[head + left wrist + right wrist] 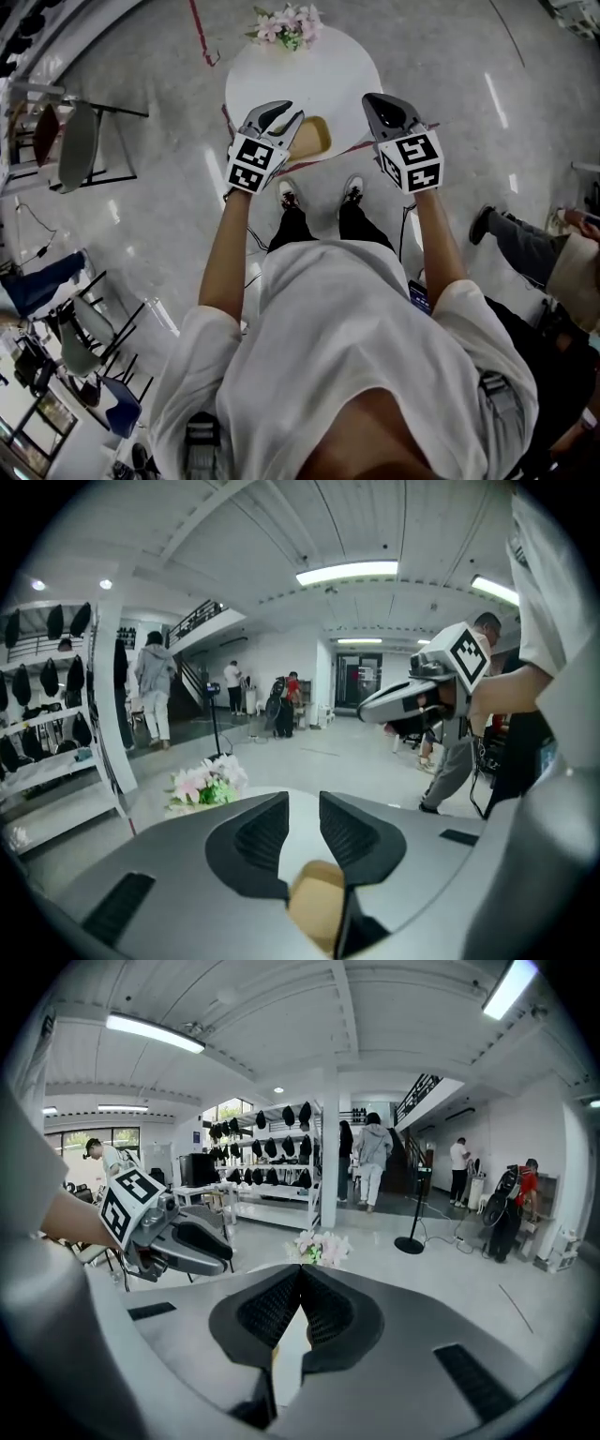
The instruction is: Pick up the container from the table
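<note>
Both arms were out in front of me, over the near edge of the round white tabletop (309,75). The container (314,138), a small tan piece, sat on that near edge, well apart from the bunch of pink and white flowers (286,26) at the far rim. From the head view it lay between my two grippers, much closer to the left one, whose body covered its left side. Its far edge looked rounded, but with that much hidden I could not tell which way its long axis ran, nor which way it faced.

My left gripper (303,799) had its jaws spread, with a clear strip of white tabletop showing between the ribbed pads (262,832). In the left gripper view the container sat low in that gap, below the pads. Neither pad pressed on it, so nothing was pinched.

My right gripper (300,1271) had its jaws pressed together at the tips. Only a narrow wedge of tabletop showed lower down between the pads, and they held nothing. It hung to the right of the container, apart from it.

Each gripper view caught the other gripper off to the side, marker cube up, both noses tilted down toward the tabletop.
</note>
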The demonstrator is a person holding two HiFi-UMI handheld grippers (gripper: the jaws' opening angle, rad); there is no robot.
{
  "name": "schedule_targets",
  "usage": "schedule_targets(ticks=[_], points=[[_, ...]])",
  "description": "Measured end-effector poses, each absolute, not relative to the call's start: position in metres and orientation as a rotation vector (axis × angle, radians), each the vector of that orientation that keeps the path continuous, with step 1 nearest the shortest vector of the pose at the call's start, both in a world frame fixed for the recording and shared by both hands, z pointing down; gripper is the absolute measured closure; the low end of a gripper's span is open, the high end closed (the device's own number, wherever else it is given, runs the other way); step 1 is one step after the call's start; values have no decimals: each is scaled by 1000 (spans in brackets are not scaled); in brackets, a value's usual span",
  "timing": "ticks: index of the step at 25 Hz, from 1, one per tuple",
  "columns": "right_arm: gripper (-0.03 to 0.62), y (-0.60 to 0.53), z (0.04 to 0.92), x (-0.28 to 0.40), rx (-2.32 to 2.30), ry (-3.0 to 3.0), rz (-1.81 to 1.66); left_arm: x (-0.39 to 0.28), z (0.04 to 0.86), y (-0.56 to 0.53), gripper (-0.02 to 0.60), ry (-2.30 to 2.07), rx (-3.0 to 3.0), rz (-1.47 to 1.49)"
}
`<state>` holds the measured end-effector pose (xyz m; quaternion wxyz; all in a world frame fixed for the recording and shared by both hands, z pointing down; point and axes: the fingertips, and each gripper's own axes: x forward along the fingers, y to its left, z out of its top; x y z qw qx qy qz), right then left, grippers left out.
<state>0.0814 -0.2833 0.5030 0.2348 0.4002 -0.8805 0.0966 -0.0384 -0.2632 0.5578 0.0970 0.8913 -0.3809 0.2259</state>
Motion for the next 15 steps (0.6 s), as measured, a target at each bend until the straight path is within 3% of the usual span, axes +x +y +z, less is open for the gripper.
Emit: schedule_targets(ticks=[15], points=[[580, -246, 599, 122, 1082, -2296, 546, 25, 767, -176, 431, -467, 2371, 1218]])
